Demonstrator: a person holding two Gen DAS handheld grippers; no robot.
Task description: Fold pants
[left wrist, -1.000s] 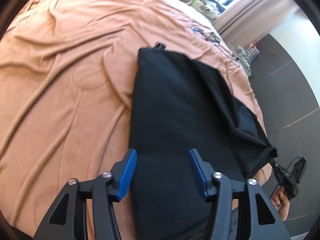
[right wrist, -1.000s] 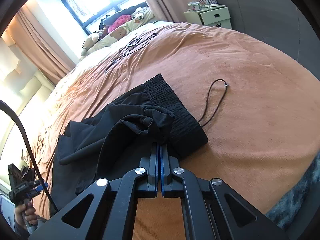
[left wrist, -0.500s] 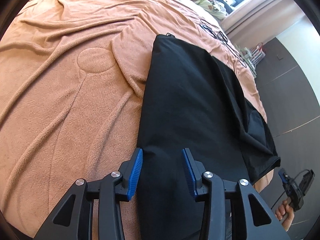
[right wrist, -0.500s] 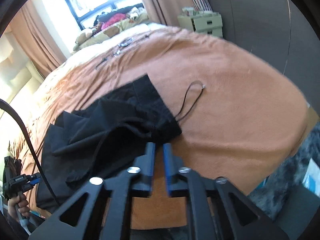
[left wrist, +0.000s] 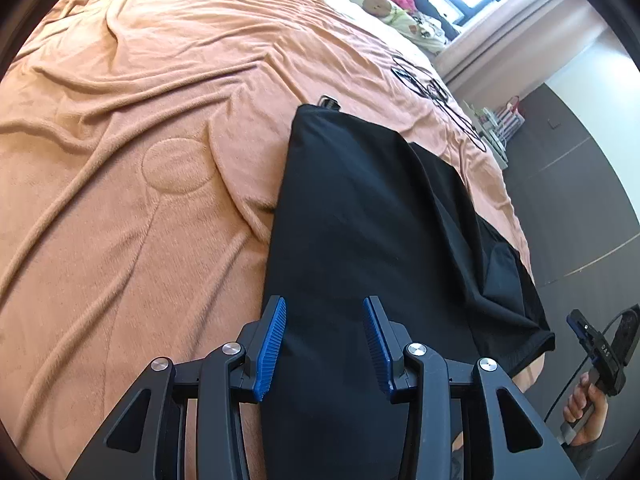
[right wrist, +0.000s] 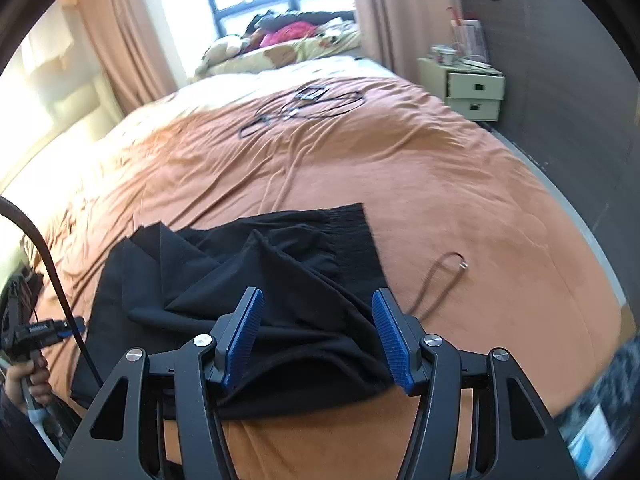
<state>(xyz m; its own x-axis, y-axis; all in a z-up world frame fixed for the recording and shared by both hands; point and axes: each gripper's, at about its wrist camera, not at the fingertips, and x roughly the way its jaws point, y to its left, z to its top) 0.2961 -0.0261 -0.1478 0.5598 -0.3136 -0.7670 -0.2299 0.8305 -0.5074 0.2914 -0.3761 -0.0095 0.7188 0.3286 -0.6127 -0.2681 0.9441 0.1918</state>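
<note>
Smooth matte black pants [left wrist: 360, 216] lie along the near edge of the bed, on a fuzzy, creased orange fleece blanket [left wrist: 132, 184]; the ribbed elastic waistband [right wrist: 352, 236] sits at the right end, rumpled folds bunched beside it. A thin dark drawstring cord [right wrist: 440, 280] curls loose on the blanket just right of it. My left claw [left wrist: 324, 340] hangs spread over the flat leg cloth, gripping nothing. My right claw [right wrist: 318, 334], pinched shut on the cloth a second ago, now gapes wide, cloth dropped.
</note>
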